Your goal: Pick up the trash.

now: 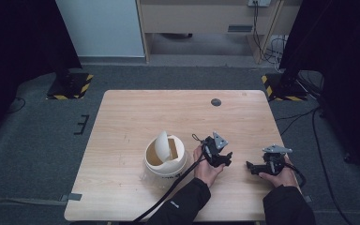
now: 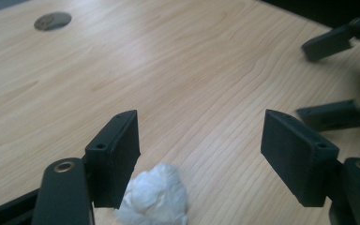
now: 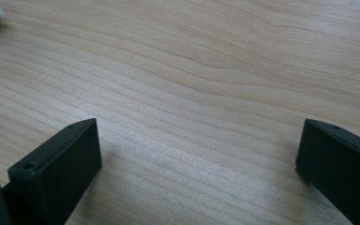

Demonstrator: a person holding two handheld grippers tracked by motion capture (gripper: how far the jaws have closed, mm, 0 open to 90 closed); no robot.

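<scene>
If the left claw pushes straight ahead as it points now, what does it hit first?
Probably the crumpled white tissue, lying low just inside the left claw's open jaws, near one finger. Past it is bare table; the right claw sits off to the side.

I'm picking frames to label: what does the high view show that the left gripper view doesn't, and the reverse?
High view alone: the white swing-lid bin, the person's hands and sleeves, the carpet. Left gripper view alone: a crumpled white tissue on the table by the open left gripper. Both: the wooden table, its round grey insert, and the open right gripper.

One bin [image 1: 165, 159], one crumpled tissue wad [image 2: 155, 196], seemingly paper; two grippers [image 1: 221, 158] [image 1: 258, 167].
</scene>
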